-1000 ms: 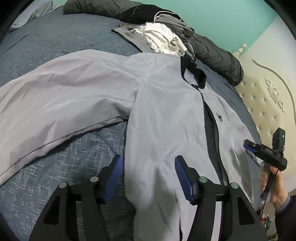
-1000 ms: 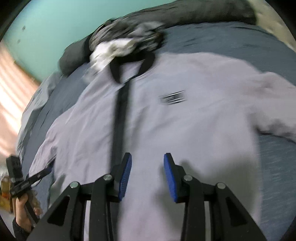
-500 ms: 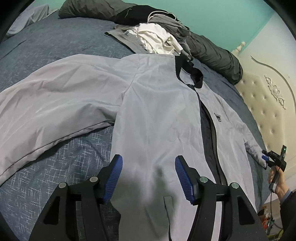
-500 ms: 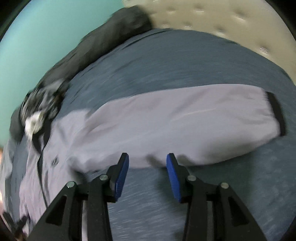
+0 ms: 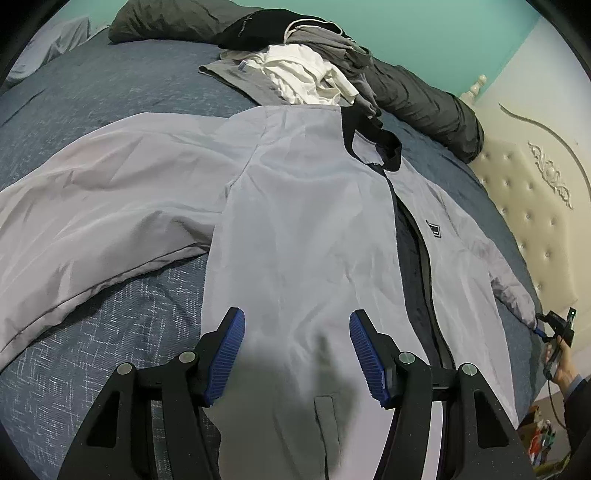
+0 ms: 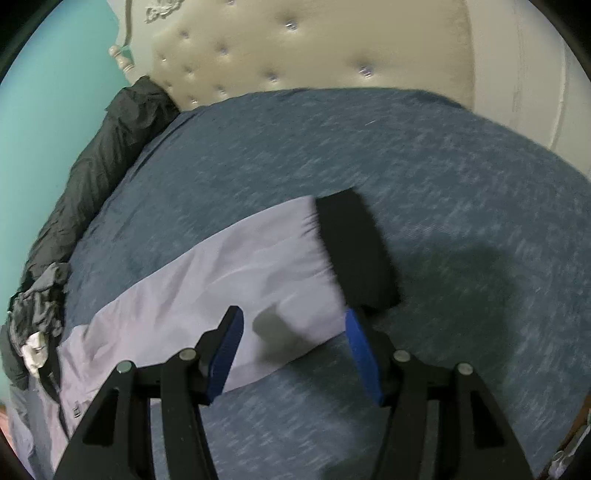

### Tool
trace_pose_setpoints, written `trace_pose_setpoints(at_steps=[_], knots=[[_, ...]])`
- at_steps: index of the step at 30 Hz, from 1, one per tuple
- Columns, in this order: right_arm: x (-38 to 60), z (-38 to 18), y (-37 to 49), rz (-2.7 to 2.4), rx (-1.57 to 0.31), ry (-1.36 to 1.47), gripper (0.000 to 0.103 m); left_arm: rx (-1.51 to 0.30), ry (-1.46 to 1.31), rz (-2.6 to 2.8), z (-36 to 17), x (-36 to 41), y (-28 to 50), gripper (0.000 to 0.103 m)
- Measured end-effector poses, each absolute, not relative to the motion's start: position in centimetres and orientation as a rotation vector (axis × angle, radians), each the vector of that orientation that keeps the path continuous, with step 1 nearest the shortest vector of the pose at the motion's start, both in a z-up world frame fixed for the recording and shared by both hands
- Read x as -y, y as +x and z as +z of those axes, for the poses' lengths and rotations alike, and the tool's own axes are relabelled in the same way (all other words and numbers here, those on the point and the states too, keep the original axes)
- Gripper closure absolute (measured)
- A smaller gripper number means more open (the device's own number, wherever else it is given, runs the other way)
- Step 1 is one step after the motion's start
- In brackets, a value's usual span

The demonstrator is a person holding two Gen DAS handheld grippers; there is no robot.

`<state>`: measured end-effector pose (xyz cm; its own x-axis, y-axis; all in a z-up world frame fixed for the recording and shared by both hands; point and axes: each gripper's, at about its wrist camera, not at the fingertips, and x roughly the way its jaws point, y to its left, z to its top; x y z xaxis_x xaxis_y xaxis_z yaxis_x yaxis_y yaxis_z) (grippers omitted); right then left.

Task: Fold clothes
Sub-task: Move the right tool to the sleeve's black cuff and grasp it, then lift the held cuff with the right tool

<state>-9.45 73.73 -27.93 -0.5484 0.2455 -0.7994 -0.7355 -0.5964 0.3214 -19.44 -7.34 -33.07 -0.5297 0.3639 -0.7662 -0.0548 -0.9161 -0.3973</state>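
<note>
Small dark chest badge (image 5: 433, 229) on grey jacket (image 5: 306, 229), lettering too small to read. Faint pale mark on black garment (image 5: 255, 27) in pile, illegible. No other readable text.

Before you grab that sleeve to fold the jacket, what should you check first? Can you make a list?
1. Jacket lies flat, front up on the bed: ok.
2. Right hand-held gripper over the sleeve near its black cuff, jaws opening, nothing pinched: ok.
3. Left hand-held gripper open above the hem, holding nothing: ok.
4. Other sleeve spread out: ok.
5. Clothes pile clear of the jacket: not ok, it touches the collar.
6. Zipper closed: not ok, front gapes.
</note>
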Motion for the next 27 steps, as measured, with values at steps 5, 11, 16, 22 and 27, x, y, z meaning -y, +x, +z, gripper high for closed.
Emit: trace_pose_setpoints(at_steps=[5, 11, 16, 22, 27], knots=[[-75.4, -28.5, -7.9, 2.101, -0.912, -0.949, 0.044, 0.467, -1.372, 2.506, -33.2, 7.0, -19.4, 0.04], [-76.4, -29.8, -6.7, 2.08, -1.008, -0.926, 0.043, 0.46, -1.376, 2.508, -33.3, 6.9, -19.5, 0.04], [-75.7, -29.5, -7.4, 2.125, -0.947, -0.964, 0.043, 0.457, -1.382, 2.509, -33.4, 6.8, -19.5, 0.04], [-75.0, -29.3, -7.7, 2.138, -0.904, -0.975, 0.046, 0.456, -1.382, 2.504, -33.5, 6.7, -19.5, 0.04], [-74.9, -29.1, -7.6, 2.151, -0.876, -0.984, 0.057, 0.461, -1.378, 2.506, -33.4, 6.9, -19.4, 0.04]])
